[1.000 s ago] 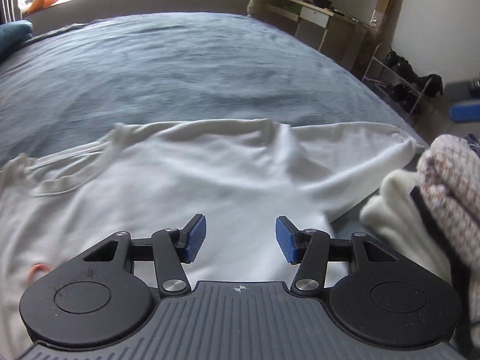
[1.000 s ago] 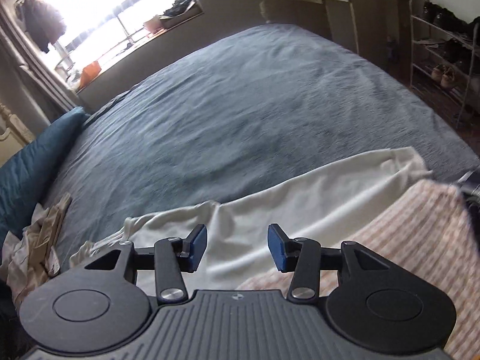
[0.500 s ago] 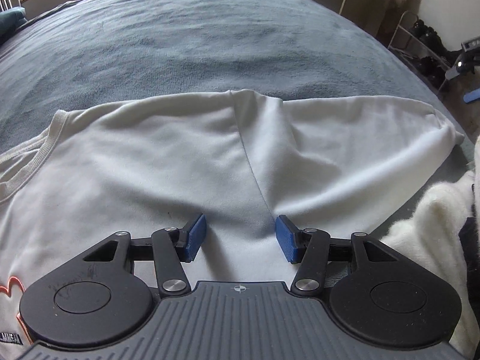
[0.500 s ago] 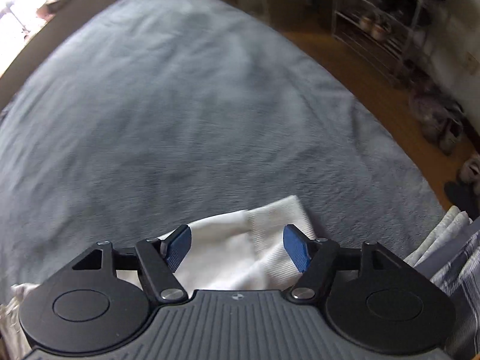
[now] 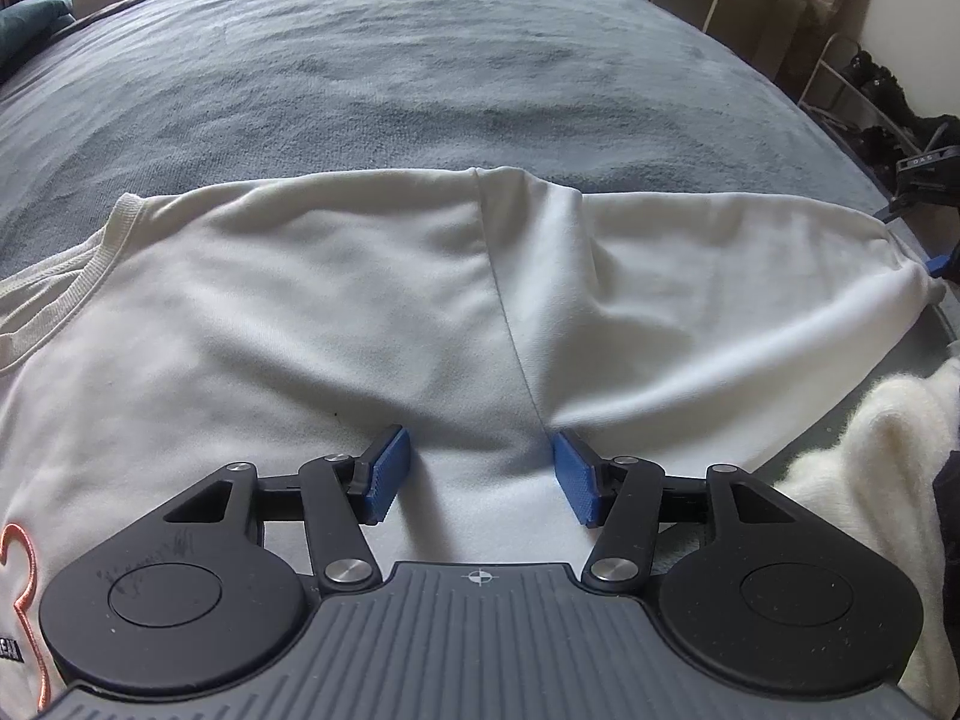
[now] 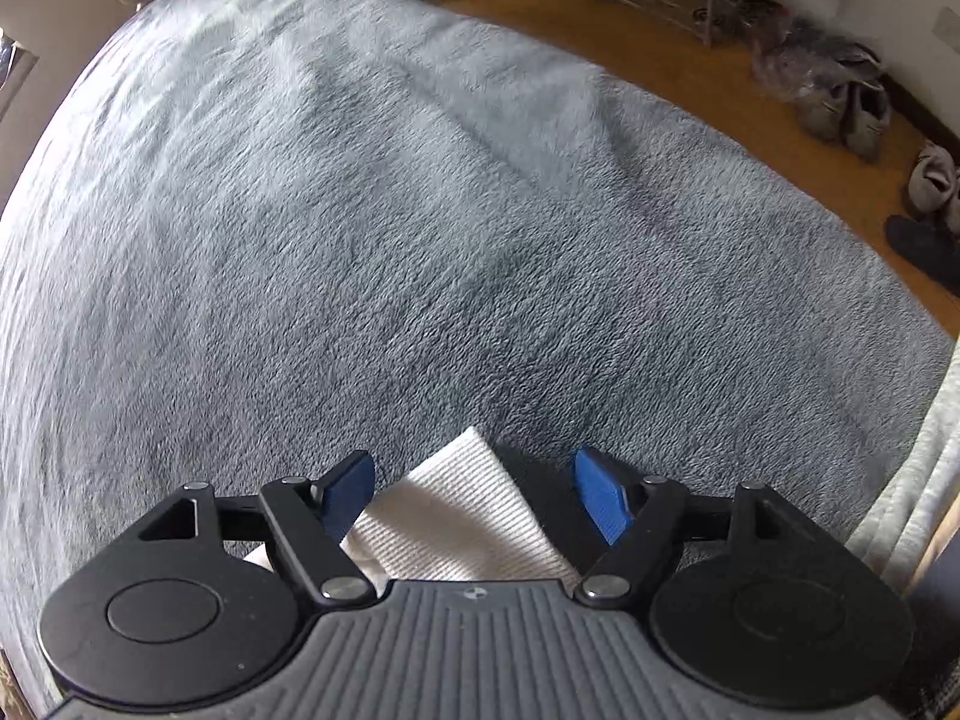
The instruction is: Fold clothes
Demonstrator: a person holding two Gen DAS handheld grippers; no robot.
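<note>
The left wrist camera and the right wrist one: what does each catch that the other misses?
Only the left wrist view shows the white sweatshirt's body, its ribbed collar and a fluffy cream garment. Only the right wrist view shows the ribbed cuff lying between the opening fingers of the right gripper, untouched, plus shoes on a wooden floor. Both show the grey blanket on the bed.

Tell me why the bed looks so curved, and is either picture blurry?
Left wrist view: the wide lens bulges the grey bed; the white sweatshirt looks sharp, with soft shadows in its folds. Right wrist view: the blanket smears with blur toward its far and left edges, while the ribbed cuff stays crisp.
</note>
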